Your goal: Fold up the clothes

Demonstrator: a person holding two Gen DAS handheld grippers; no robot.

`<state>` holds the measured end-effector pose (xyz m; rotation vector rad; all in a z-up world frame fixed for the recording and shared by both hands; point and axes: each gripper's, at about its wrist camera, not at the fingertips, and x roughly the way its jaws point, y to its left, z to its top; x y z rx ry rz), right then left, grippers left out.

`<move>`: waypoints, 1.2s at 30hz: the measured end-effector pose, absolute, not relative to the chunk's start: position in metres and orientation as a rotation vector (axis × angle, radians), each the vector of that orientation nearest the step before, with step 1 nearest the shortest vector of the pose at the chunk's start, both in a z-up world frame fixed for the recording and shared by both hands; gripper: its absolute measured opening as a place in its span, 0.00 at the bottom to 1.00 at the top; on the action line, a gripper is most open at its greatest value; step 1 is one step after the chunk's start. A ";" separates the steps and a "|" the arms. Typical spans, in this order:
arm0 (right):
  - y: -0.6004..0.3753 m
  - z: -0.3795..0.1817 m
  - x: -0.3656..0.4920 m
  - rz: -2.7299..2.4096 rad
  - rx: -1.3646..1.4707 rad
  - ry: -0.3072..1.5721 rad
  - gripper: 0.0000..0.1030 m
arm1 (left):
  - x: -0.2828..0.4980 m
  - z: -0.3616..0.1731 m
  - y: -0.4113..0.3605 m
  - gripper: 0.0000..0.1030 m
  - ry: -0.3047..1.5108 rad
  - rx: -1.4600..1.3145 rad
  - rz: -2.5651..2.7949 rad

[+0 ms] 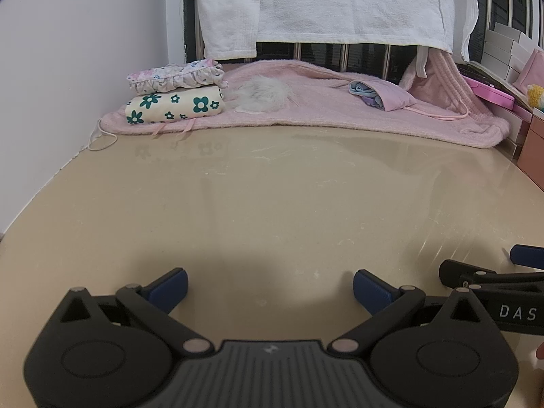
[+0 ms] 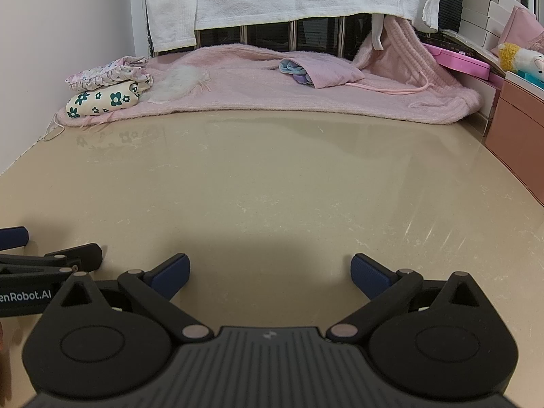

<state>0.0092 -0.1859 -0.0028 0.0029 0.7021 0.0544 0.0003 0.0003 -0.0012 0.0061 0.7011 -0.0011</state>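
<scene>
The left gripper (image 1: 270,287) and right gripper (image 2: 268,273) sit side by side low over the near part of a glossy beige stone-look tabletop (image 1: 272,197). Both are released: the blue ribbed pads (image 1: 370,285) stand wide apart with nothing between them.

At the far left, against the white wall, lie two folded garments. A cream piece with dark green flower print (image 1: 175,103) forms the bottom layer; a pale floral piece with a ruffled edge (image 1: 176,74) lies on top of it. Both rest on a fuzzy pink knit garment (image 1: 340,112) spread flat across the far edge of the table. A white fluffy tuft (image 1: 267,93) and a small quilted lilac pouch (image 1: 384,95) lie on the knit. A white ribbed towel (image 1: 340,3) hangs behind.
</scene>
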 end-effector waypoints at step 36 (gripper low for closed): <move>-0.248 0.074 0.189 0.046 0.117 0.523 1.00 | 0.194 0.081 -0.011 1.00 0.604 -0.307 -0.194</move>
